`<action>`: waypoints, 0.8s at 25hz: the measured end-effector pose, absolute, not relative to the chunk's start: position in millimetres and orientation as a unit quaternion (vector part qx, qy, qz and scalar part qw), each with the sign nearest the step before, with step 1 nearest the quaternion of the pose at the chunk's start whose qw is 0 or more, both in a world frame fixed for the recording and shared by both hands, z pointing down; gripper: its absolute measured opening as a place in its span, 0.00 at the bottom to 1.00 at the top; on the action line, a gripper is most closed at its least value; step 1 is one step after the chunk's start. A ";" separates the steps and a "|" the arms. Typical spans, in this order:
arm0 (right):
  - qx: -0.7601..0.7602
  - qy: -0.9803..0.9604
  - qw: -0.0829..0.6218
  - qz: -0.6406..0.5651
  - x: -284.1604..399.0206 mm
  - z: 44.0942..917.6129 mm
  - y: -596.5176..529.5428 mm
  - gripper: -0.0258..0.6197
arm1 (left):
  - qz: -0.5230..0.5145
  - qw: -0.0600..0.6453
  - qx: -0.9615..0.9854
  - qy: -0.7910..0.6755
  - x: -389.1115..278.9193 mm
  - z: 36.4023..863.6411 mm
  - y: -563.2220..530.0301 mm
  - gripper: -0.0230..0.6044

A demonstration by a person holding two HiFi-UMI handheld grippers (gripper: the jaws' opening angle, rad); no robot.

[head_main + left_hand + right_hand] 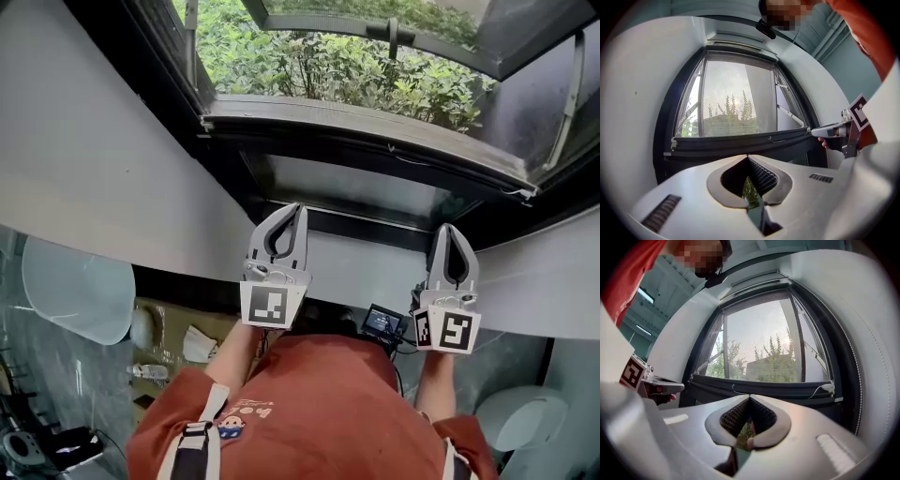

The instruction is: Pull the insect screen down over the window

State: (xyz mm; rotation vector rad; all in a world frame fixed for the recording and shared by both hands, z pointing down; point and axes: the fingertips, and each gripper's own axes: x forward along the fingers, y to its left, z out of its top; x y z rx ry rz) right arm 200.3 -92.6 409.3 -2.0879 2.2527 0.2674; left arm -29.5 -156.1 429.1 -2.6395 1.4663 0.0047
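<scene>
I have both grippers up at the window (663, 122), side by side and pointing at its lower edge. The left gripper (297, 207) has its jaws pressed together tip to tip. Only a sliver of green shows through the hollow behind the tips, and I see nothing held between them. The right gripper (452, 228) is the same, jaws closed tight on nothing I can make out, and it sits well apart from the left one, to its right.

The screen bar (764, 386) runs left to right low across the window, just beyond both tips. I cannot tell whether either tip touches it. Above the bar, a fine grain over the sky looks like the mesh (764, 324). A white cord (828, 388) sits at the bar's right end.

Far outside stand green shrubs (356, 66). White wall (84, 141) flanks the window on the left and right. The person's red shirt (319, 403) fills the near edge of the head view.
</scene>
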 end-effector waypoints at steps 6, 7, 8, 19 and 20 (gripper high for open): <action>-0.682 0.726 0.029 0.085 209.4 406.6 -87.5 0.05 | -0.008 0.063 -0.878 0.475 -21.0 430.9 -151.4 0.05; -0.682 0.726 0.028 0.086 209.5 406.3 -87.9 0.05 | -0.009 0.060 -0.878 0.474 -21.1 431.5 -151.1 0.05; -0.682 0.725 0.028 0.087 209.0 406.1 -88.8 0.05 | -0.007 0.060 -0.879 0.473 -21.5 431.2 -151.1 0.05; -0.682 0.725 0.018 0.091 211.0 406.1 -87.2 0.05 | 0.001 0.073 -0.883 0.464 -20.8 428.5 -148.7 0.04; -0.684 0.723 0.018 0.094 212.4 404.6 -86.9 0.05 | 0.001 0.073 -0.883 0.463 -20.1 428.1 -148.9 0.04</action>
